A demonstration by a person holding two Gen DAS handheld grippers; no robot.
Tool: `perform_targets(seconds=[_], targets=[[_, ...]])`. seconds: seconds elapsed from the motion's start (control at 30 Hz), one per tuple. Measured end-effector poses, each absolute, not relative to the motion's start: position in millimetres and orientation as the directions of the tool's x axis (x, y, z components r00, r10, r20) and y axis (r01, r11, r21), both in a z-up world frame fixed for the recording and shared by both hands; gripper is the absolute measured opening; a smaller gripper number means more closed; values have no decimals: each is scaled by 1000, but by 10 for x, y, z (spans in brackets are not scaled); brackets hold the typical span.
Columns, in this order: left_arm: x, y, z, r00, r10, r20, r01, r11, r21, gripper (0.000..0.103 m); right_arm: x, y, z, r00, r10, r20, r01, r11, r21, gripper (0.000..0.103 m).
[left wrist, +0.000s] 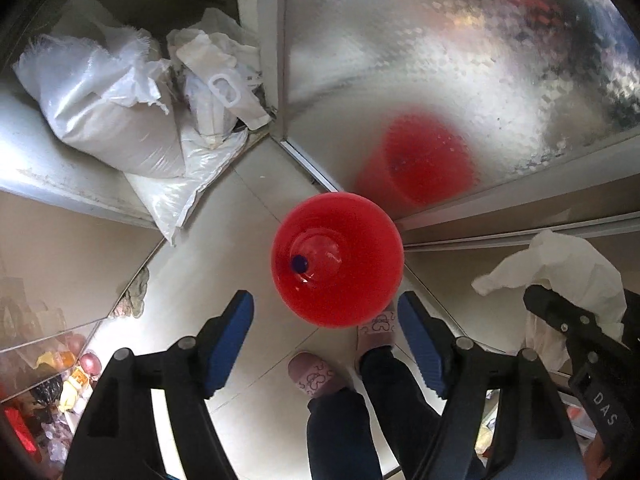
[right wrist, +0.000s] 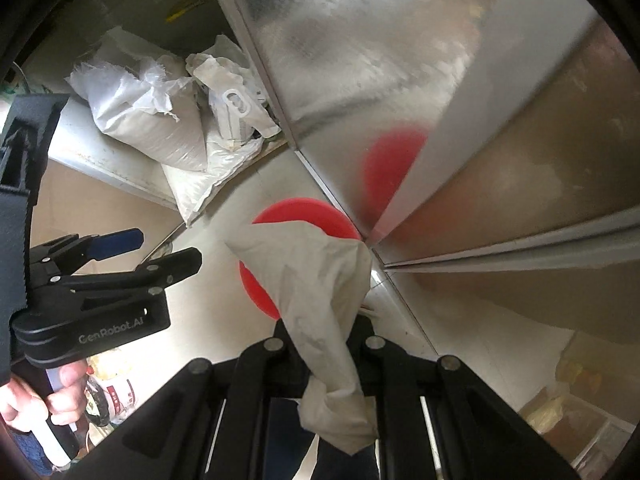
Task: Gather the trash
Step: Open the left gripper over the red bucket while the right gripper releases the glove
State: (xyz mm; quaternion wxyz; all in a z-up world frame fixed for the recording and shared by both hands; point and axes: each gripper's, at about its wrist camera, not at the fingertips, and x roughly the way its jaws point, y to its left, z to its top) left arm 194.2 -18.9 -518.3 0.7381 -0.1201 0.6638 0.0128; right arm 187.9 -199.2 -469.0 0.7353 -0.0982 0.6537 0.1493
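Observation:
A red bin (left wrist: 338, 260) stands on the pale floor below, with a clear bottle with a blue cap (left wrist: 298, 264) inside it. My left gripper (left wrist: 326, 344) hangs open and empty above the bin's near rim. My right gripper (right wrist: 320, 320) is shut on a crumpled white tissue (right wrist: 316, 280), which it holds over the red bin (right wrist: 304, 210); the tissue hides much of the bin. The tissue (left wrist: 560, 276) and right gripper also show at the right of the left wrist view. The left gripper (right wrist: 168, 248) shows at the left of the right wrist view.
White sacks (left wrist: 120, 120) lie on a low ledge at the back left. A frosted metal-framed door (left wrist: 460, 60) stands behind the bin and mirrors it. The person's slippered feet (left wrist: 316, 376) are close to the bin. Packaged goods (left wrist: 60, 380) sit at lower left.

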Motion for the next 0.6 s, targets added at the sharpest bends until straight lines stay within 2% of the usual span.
perform_targets(seconds=[0.17,0.43,0.5,0.6], targets=[[1797,-49,-5065,148,-103,-984,-210,969,-133,73,1893,-1880,-4675,88,116,-989,-384,920,73,9],[1598,250,-5100,156,-91,-984,-293,947,-134,91,1898,-1668,-4835,14,146,-989,-449,885,125,9],[1561,275,-5130,150,-62,-987,-298,949,-105,103,1887,-1625,-4878,15,133,-991,-470,876,110,9],[1515,314,-5163,147,-63,-987,-298,949,-105,103,1858,-1597,-4894,23,120,-993,-489,867,93,9]])
